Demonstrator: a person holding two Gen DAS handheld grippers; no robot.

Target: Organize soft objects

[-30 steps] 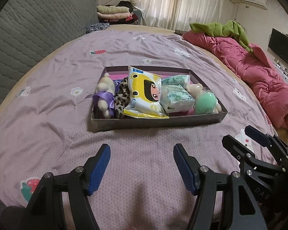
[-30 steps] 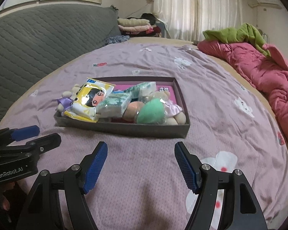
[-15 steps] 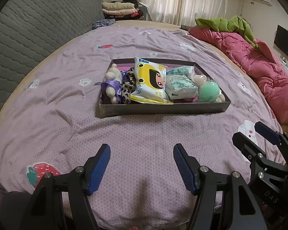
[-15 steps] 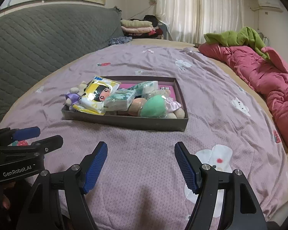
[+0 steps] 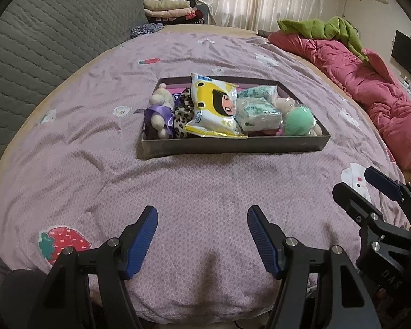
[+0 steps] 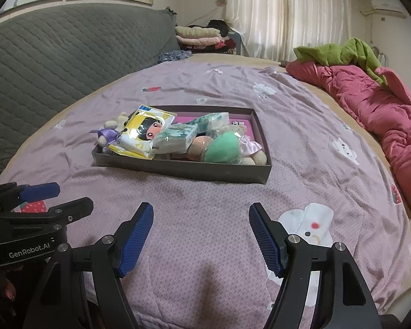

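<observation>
Bedspread (image 5: 205,192), lilac w/ strawberry and cat prints, fills both views; a shallow dark box (image 5: 233,146) sits mid-bed, well apart from your grippers. Inside, left to right in the left wrist view: a cream plush toy w/ purple ribbon (image 5: 159,115), a leopard-print fabric item (image 5: 182,118), a yellow cartoon-face wipes pack (image 5: 215,107) lying tilted over its neighbours, two teal-patterned tissue packs (image 5: 257,112), and a bagged doll w/ mint-green head (image 5: 298,122) at the right end.

Your left gripper (image 5: 202,233) has its fingers spread wide, nothing between them. Your right gripper (image 6: 201,233) is likewise wide and empty. Both hover over bare bedspread near the bed's front edge.

Progress, as a judgement: every soft item visible already lies in the box and none is loose on the bed, so the gathering looks done. What may be left is tidying, e.g. the wipes pack rests crooked on top. Pink quilt (image 5: 370,87) at far right looks untouched.
</observation>
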